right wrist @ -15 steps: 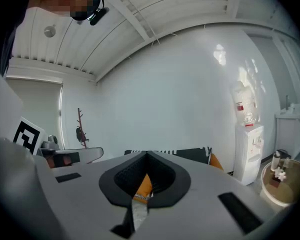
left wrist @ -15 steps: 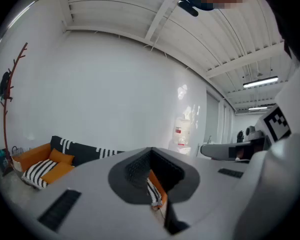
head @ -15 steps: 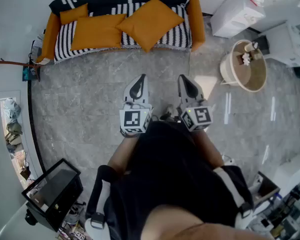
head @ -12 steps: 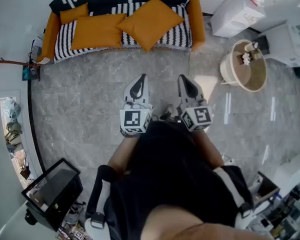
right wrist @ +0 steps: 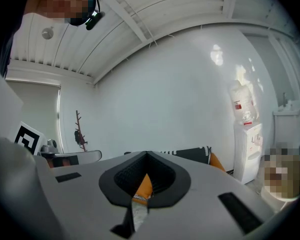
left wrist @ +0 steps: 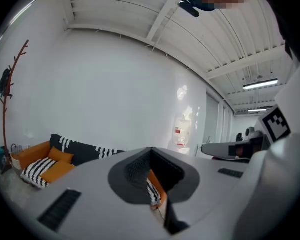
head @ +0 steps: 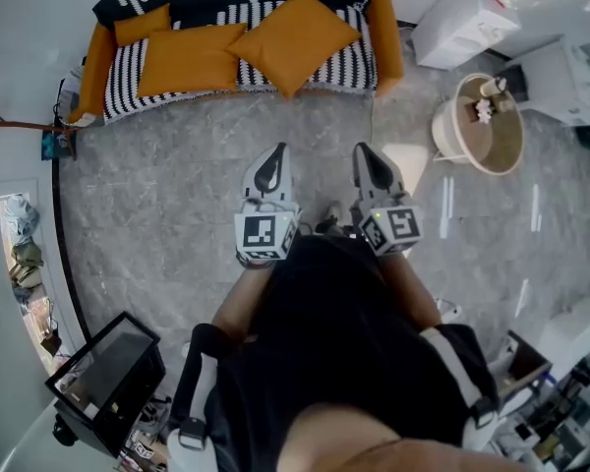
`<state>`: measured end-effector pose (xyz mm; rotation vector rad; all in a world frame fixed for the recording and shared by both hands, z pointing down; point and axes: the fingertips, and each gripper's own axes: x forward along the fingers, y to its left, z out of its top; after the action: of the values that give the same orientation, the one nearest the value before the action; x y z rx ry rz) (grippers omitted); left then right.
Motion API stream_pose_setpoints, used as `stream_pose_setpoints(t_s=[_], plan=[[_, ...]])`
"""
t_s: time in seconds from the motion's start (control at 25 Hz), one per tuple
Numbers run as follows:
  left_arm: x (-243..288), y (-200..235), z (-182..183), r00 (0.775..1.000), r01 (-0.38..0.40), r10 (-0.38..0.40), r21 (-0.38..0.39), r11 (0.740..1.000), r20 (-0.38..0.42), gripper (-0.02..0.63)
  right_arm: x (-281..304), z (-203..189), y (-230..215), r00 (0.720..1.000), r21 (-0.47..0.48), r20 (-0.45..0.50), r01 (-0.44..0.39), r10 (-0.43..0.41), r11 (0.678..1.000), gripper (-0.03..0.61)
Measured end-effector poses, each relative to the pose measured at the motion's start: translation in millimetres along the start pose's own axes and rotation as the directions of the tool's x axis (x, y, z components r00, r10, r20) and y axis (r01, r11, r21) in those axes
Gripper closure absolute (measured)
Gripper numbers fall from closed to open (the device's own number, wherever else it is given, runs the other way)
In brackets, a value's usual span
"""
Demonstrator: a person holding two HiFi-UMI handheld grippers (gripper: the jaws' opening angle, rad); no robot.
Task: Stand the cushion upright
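Note:
An orange-armed sofa (head: pixel 383 37) with a black-and-white striped cover stands across the grey floor. On its seat the large orange cushion (head: pixel 295 39) lies tilted like a diamond, beside a flatter orange cushion (head: pixel 189 59) and a small one (head: pixel 143 25). My left gripper (head: pixel 277 151) and right gripper (head: pixel 364 151) hover side by side in front of the person's body. They point at the sofa and are well short of it. Both are shut with nothing held. In the left gripper view the sofa (left wrist: pixel 37 165) shows far off past the closed left gripper (left wrist: pixel 150 153). The right gripper (right wrist: pixel 146 156) is likewise closed.
A round wicker basket (head: pixel 452 141) stands on the floor to the right. A white water dispenser (head: pixel 462 23) is beside the sofa's right end. A coat rack (head: pixel 20 123) stands at the left wall, and a black box (head: pixel 108 377) sits at the lower left.

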<state>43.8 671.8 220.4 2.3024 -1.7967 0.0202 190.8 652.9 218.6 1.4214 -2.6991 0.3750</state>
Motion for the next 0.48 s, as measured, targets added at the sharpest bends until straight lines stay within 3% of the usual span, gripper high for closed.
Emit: stream_pose_setpoints(t_s=[0.12,0.48], plan=[[-1.2,5.3,4.2,1.000,0.002,-0.002,-0.029,1.000,0.003,0.620,4.2,1.4,4.0,1.000,-0.006,0.000,0.007,-0.007,1.000,0.583],[-9.4,44.2,4.7,0.999,0.039,-0.039,-0.006,0.999,-0.001,0.620,26.6,-4.8,30.4,0.999,0.004,-0.009,0.053,-0.053,0.999,0.583]])
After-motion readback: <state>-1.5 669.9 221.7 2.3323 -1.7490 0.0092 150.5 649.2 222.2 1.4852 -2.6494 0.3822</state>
